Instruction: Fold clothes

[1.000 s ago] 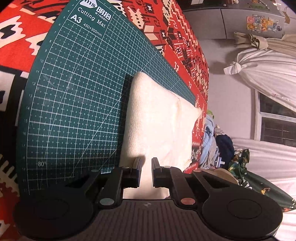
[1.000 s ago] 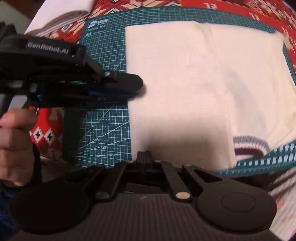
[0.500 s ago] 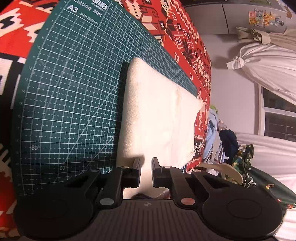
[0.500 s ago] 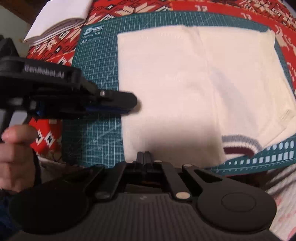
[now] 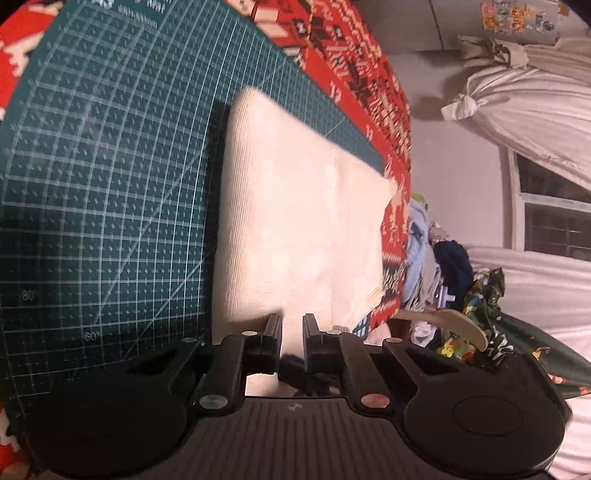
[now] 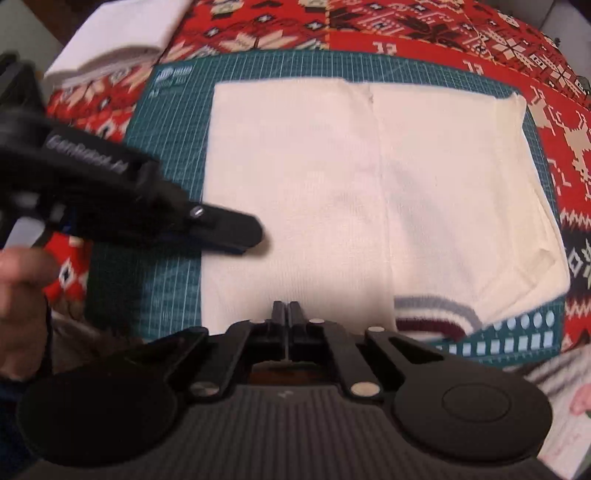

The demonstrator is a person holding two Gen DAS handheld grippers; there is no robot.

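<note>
A cream knitted garment lies folded flat on the green cutting mat; a grey and maroon striped band shows at its near edge. My right gripper is shut, with nothing visible between its fingers, just above the garment's near edge. My left gripper, held by a hand, reaches in from the left over the garment's left edge. In the left wrist view the left gripper stands narrowly open and empty over the garment, with the mat beside it.
A red patterned blanket covers the surface under the mat. A folded white cloth lies at the far left corner. Beyond the surface's edge are a heap of clothes, a wooden hanger and a window.
The right gripper has drawn back, so more of the garment shows. The left gripper has slid rightward, its tip now over the garment's left edge. Neither jaw has changed its opening.
</note>
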